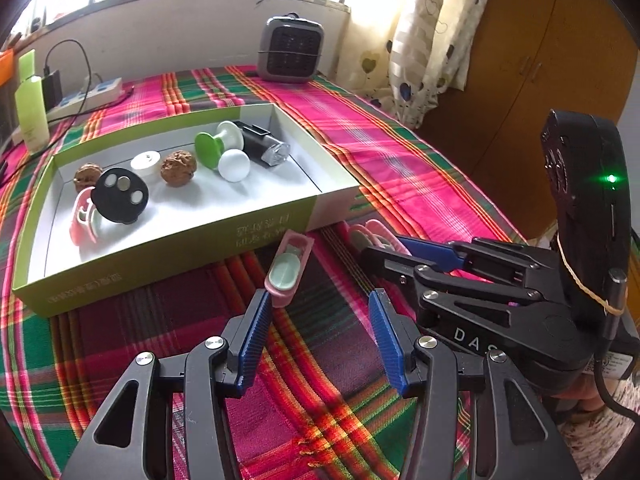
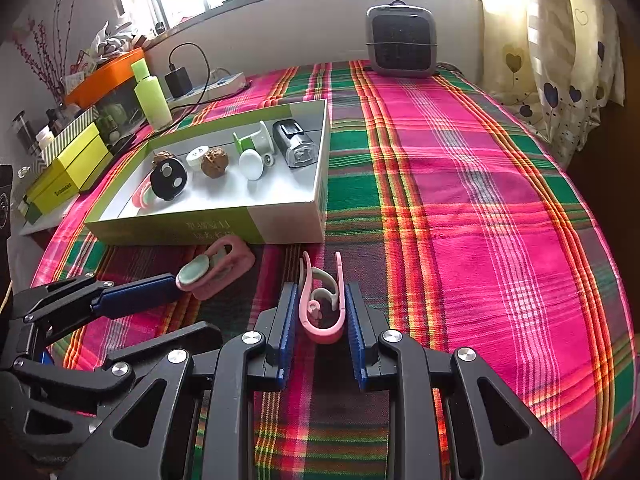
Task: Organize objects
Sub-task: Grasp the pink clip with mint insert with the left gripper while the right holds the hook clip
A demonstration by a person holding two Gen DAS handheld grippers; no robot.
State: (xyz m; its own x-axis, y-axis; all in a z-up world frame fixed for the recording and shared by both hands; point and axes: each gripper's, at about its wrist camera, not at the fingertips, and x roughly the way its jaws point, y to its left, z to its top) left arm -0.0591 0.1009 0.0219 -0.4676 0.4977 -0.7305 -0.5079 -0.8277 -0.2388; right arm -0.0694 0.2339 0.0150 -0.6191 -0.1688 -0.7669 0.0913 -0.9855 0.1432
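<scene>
A table draped in a woven plaid cloth (image 2: 460, 208) of pink, green and orange fills both views; its right half lies bare and open all the way to the far edge, where a small grey heater (image 2: 401, 42) stands against the wall. On the left half sits a shallow cardboard box (image 1: 192, 236) with lime-green outer walls and a white inside, its near wall running just beyond the two grippers, with a strip of free cloth between them and the box. Inside the box lie a black and silver cylinder (image 1: 262, 144), a green and white spool (image 1: 218, 144), a white ball (image 1: 234, 165), two wrinkled brown walnuts (image 1: 178, 168), a small white disc (image 1: 145, 163), a black round piece with three metal spots (image 1: 119, 195) and a pink clip (image 1: 82, 220). The right gripper (image 2: 322, 312) points steeply down at the cloth, its ribbed blue fingers (image 2: 288, 320) clenched on a pink plastic clip with a white inner hook (image 2: 320, 300) — the clip stands upright between them, just short of the box. The left gripper (image 1: 316, 312), also angled down, has its fingers parted; a second pink clip with a pale green oval pad (image 1: 289, 268) lies on the cloth just ahead of its left finger, touching or almost touching the tip — which one cannot be told. The two grippers sit close side by side.
</scene>
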